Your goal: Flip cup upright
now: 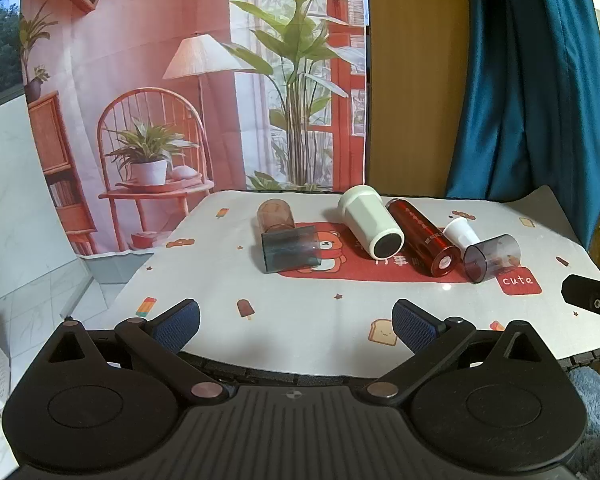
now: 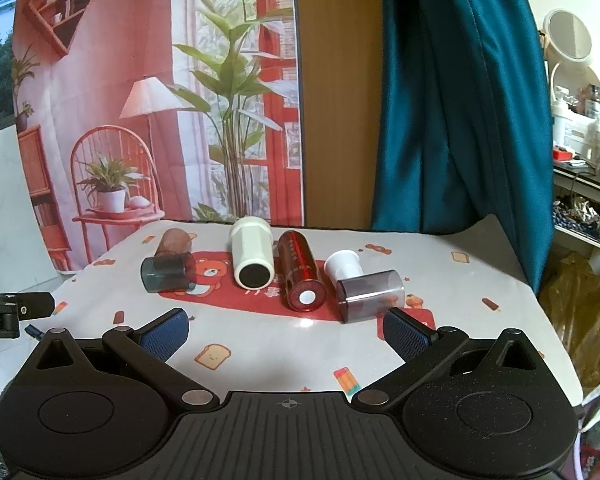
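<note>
Cups (image 1: 370, 226) lie toppled together, both grippers (image 1: 296, 322) (image 2: 286, 330) released, tablecloth (image 1: 300, 312) between.

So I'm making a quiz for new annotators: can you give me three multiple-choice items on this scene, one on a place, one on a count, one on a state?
1. Where does the red bottle lie?
A. Left of the white cup
B. Between the white cup and the small white cup
C. Off the cloth

2. How many cups and bottles lie on the tablecloth?
A. Three
B. Four
C. Six

3. How is the right gripper?
A. Open, holding nothing
B. Shut on the red bottle
C. Shut on the white cup

Answers:
1 B, as the right wrist view shows it flanked by the two white ones.
2 C: brown cup, blue-grey cup, white cup, red bottle, small white cup, purple-grey cup.
3 A, as its fingers stand wide apart, short of every cup.
</note>
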{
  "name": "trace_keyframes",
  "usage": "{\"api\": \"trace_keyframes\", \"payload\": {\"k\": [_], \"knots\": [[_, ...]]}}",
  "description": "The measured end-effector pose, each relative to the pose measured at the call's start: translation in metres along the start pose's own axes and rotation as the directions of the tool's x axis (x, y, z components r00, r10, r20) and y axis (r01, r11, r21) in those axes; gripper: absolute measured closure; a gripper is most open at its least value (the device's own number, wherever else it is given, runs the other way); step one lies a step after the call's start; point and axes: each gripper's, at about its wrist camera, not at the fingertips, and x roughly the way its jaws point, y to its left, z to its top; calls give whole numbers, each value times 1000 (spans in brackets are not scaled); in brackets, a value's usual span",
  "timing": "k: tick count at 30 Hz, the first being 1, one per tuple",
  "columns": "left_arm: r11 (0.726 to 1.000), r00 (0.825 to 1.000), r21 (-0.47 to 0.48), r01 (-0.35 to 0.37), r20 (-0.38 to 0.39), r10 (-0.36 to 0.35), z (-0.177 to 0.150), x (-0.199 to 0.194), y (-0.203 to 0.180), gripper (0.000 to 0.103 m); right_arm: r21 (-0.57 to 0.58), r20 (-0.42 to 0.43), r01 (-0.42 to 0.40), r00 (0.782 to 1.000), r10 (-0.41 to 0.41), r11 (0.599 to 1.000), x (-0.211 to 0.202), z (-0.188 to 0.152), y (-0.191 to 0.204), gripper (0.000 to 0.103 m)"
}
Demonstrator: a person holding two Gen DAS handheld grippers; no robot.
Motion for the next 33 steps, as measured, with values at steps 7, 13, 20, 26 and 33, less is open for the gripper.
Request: {"api": "trace_keyframes", "payload": {"k": [7,13,20,26,33], "knots": [[1000,1000,-2,3,-5,-3,0,2,1,0,1,-1,-1,1000,1,1000,-1,1,0,0],[1000,1000,-7,2,-8,-2,1,3,2,0,-1,-1,0,1000,0,1000,-1,1,0,0],[1000,1000,-9,2,-8,-2,0,2,3,0,-1,-2,-1,1000,1,1000,-1,1,0,0],[1000,1000,-8,1,-7,-1,0,2,3,0,-1,-1,-1,1000,1,1000,-1,1,0,0],[1000,1000,-13,-2,-9,2,-1,3,3,0,-1,-2,0,1000,0,1000,-1,1,0,0]]}}
